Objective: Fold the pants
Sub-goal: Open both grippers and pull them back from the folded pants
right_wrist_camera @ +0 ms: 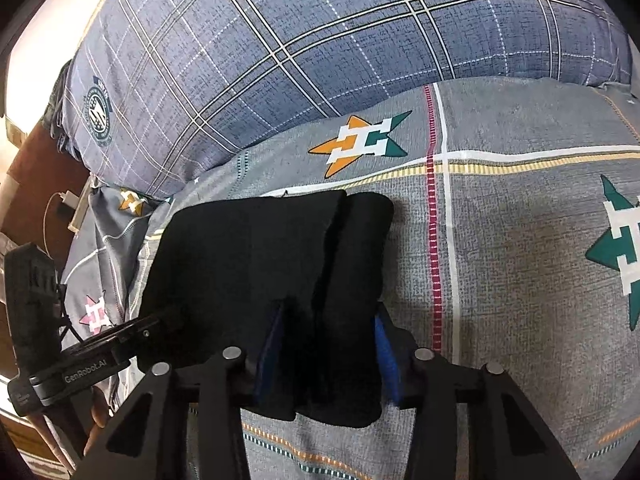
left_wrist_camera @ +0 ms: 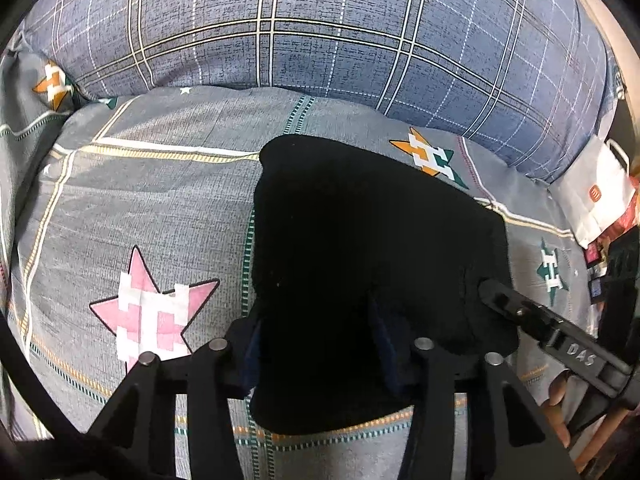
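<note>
Black fabric pants, folded into a compact thick bundle, lying on grey bedsheet printed with stars and dashed stripes. Blue-grey plaid pillow just behind, bulging over far edge of sheet. White paper bag with small orange logo at right margin of left wrist view, beyond bed edge.

Left gripper: black linkage, blue-padded fingers spread wide to either side of near end of bundle; cloth fills the gap between them. Not pressed together; whether pads actually bear on cloth, cannot tell.

Right gripper: same build, blue pads likewise spread, straddling near edge of bundle. Layered fold visible from this side, a seam-like crease running away from the fingers, upper flap overlapping lower one. Near end of cloth drooping slightly between the fingers toward the camera.

Each gripper seen side-on in the other's view: right one reaching in at bundle's right edge, left one at its left edge, tip touching or sunk into the cloth. Pink star print just left of bundle, orange-and-green star behind it
</note>
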The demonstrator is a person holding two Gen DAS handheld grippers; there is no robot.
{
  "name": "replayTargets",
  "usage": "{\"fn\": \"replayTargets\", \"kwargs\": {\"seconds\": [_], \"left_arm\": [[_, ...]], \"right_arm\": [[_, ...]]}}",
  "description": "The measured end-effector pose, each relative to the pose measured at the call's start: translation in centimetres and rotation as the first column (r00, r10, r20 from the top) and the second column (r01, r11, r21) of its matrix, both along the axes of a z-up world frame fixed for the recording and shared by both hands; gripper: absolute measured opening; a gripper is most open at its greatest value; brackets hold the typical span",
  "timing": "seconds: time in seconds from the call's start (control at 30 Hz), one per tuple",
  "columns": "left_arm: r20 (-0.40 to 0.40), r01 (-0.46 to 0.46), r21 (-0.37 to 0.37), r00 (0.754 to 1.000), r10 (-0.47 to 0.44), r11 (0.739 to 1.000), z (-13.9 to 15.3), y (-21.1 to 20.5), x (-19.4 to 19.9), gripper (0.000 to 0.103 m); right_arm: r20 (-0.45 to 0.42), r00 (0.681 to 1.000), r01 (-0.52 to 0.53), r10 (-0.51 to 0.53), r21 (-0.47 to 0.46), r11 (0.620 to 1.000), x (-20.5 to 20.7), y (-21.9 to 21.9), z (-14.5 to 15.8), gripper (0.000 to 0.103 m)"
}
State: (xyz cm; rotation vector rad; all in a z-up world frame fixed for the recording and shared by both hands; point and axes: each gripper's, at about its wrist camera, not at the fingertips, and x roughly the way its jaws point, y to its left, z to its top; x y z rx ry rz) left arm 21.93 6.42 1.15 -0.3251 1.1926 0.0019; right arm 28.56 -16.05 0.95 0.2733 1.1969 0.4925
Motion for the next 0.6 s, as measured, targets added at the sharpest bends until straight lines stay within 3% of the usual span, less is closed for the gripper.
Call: {"fn": "replayTargets", "kwargs": {"seconds": [0.07,0.2,0.3,0.4,0.5,0.6], "left_arm": [[0.016,0.0,-0.015,1.0,0.0,1.0,-0.3,0.4,-0.6,0.055],[0.04,-0.045,-0.14,0.998,0.052,0.989,-0.1,1.8,-4.4,0.055],[0.073,-0.006,-0.059,0.997,0.01,0.998,0.0,0.4,-5.7,0.048],[0.115,0.009,0.029,0.993,-0.012,1.0,0.1,-0.7,-6.2,0.049],[0.158,-0.022,0.058,0.987,0.013,0.998,0.7,-0.8,-8.3,0.051],[0.187,-0.039,0.155,0.982,0.01,0.987,1.1,-1.9,-11.1,0.063]], "right_arm": [[-0.008,1.0,0.015,-0.015,0.022,1.0,-0.3,-0.3,-0.4,0.055],[-0.039,0.998,0.058,-0.053,0.123,0.991,-3.6,-1.9,-1.3,0.057],[-0.011,0.998,0.069,-0.069,0.132,0.989,-6.5,-2.3,-1.8,0.055],[0.055,0.997,0.051,-0.054,0.057,0.997,-7.3,-1.3,-1.7,0.051],[0.062,0.994,0.079,-0.085,0.084,0.993,-7.9,-1.9,-1.7,0.051],[0.045,0.989,0.133,-0.14,0.124,0.983,-9.9,-3.1,-1.7,0.059]]}}
